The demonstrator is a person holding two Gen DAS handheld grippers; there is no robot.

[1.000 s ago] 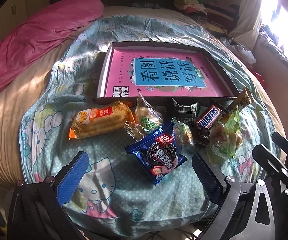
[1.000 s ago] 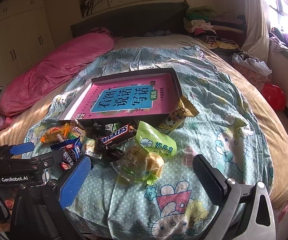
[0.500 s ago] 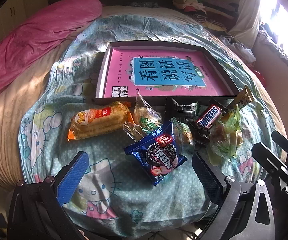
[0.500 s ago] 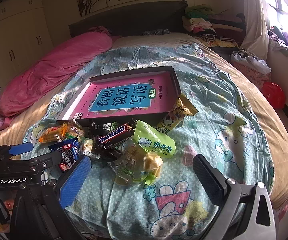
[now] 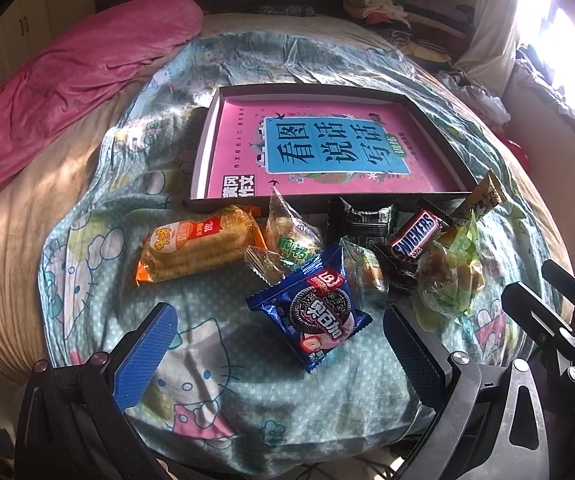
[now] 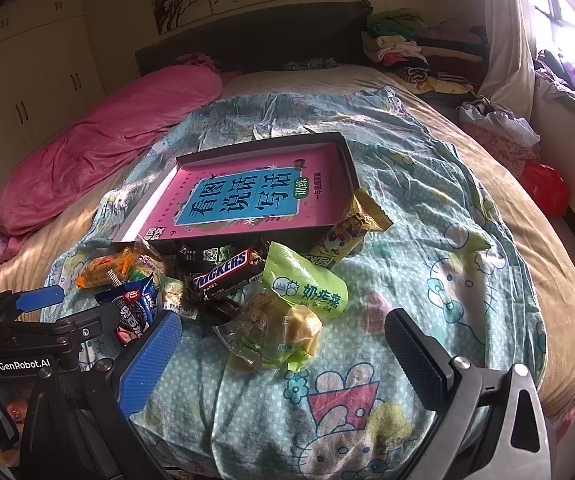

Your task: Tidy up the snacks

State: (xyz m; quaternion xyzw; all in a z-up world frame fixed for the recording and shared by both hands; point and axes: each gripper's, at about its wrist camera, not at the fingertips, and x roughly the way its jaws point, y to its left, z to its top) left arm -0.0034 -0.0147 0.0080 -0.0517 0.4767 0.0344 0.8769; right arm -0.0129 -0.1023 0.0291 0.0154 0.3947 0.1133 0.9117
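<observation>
Snacks (image 5: 319,264) bunched at tray (image 5: 203,148) front edge; grippers (image 5: 279,344) (image 6: 283,356) wide, empty.

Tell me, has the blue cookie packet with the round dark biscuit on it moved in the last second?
No. In the left wrist view the blue cookie packet lies at the same spot below the pink-lined box and beside the orange wafer pack.

Pink quilt (image 6: 99,148) along the bed, folded clothes (image 6: 397,40) by the headboard (image 6: 255,42).

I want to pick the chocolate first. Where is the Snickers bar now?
The Snickers bar lies in the snack pile just in front of the tray, between the black packet and the green bag.
</observation>
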